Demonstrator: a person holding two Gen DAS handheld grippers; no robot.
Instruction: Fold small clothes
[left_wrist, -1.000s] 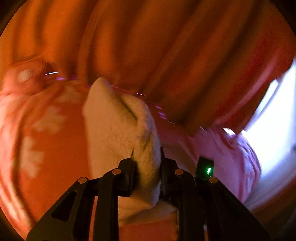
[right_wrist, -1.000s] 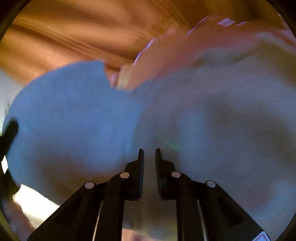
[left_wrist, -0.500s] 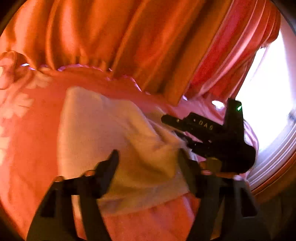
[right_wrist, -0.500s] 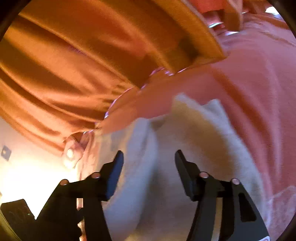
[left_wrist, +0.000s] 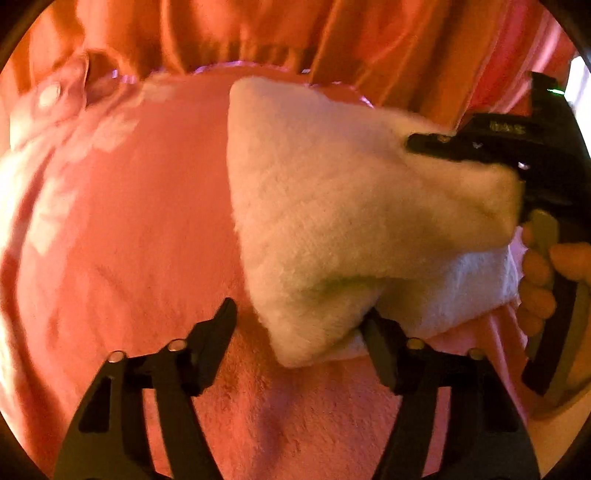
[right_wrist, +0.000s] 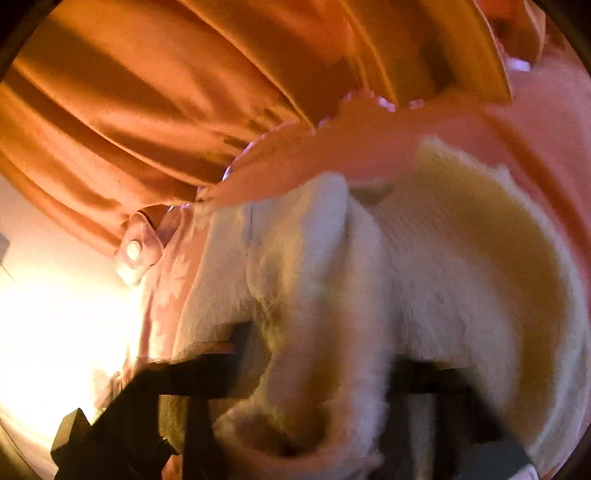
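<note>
A fluffy white garment (left_wrist: 351, 206) lies folded on a pink blanket (left_wrist: 129, 240). My left gripper (left_wrist: 299, 328) is open, its fingers wide apart, with the garment's near corner lying between them. My right gripper (right_wrist: 317, 354) is open too, pushed low into the garment (right_wrist: 424, 295), whose folds bulge up between its blurred fingers. In the left wrist view the right gripper's body (left_wrist: 517, 147) and the hand holding it sit at the garment's right end.
Orange curtains (right_wrist: 166, 92) hang close behind the blanket's frilled edge (left_wrist: 240, 68). A pink pillow corner with a white button (left_wrist: 51, 98) lies at the far left. Bright light glares at the left of the right wrist view (right_wrist: 55, 332).
Both grippers, shut on the garment a second ago, have opened and let it drop onto the blanket. The left gripper has pulled back; the right one has sunk lower into the fleece.
</note>
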